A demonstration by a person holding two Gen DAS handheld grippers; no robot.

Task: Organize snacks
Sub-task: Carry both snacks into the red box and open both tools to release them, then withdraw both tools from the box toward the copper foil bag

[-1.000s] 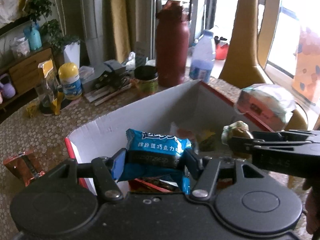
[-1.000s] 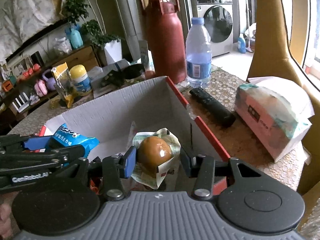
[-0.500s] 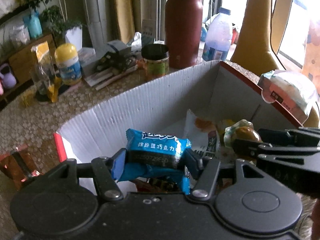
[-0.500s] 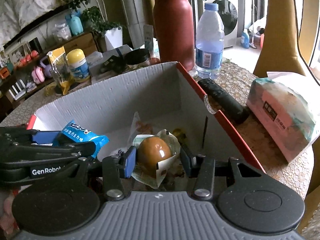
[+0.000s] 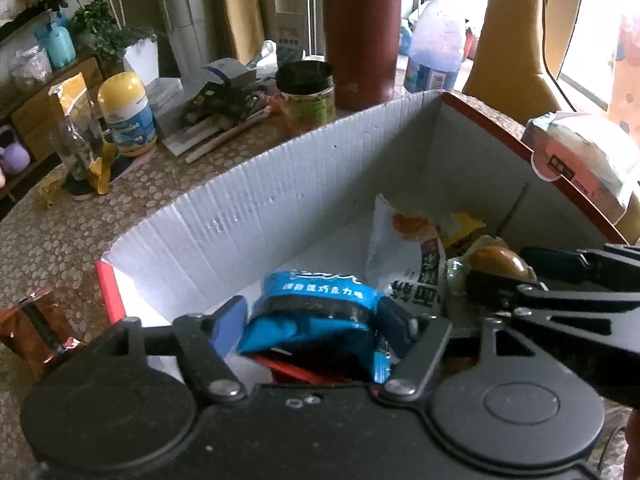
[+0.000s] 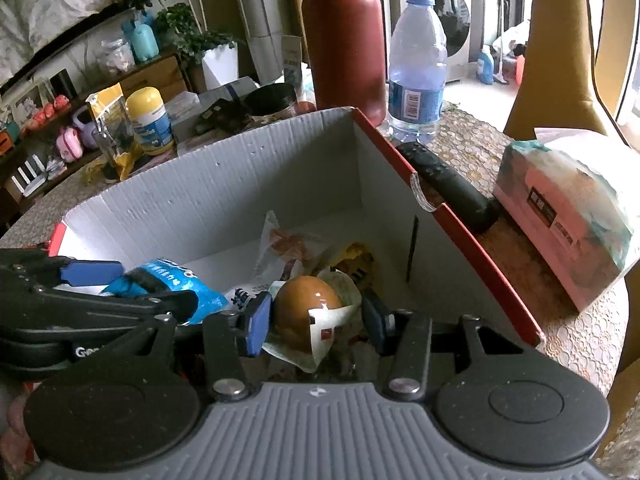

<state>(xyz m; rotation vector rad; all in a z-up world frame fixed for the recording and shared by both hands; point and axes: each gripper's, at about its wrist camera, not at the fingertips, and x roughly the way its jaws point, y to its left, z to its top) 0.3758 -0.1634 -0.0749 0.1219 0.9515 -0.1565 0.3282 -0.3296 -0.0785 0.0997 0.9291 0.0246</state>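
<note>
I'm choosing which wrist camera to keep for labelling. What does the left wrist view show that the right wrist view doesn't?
Only the left wrist view shows the copper-coloured packet lying on the table outside the box.

Only the right wrist view shows the black remote beside the box and the washing machine behind.

Both show the cardboard box, the blue snack packet between the left gripper jaws, which have just been opening, the wrapped brown egg in the right gripper, the red flask and the water bottle.
</note>
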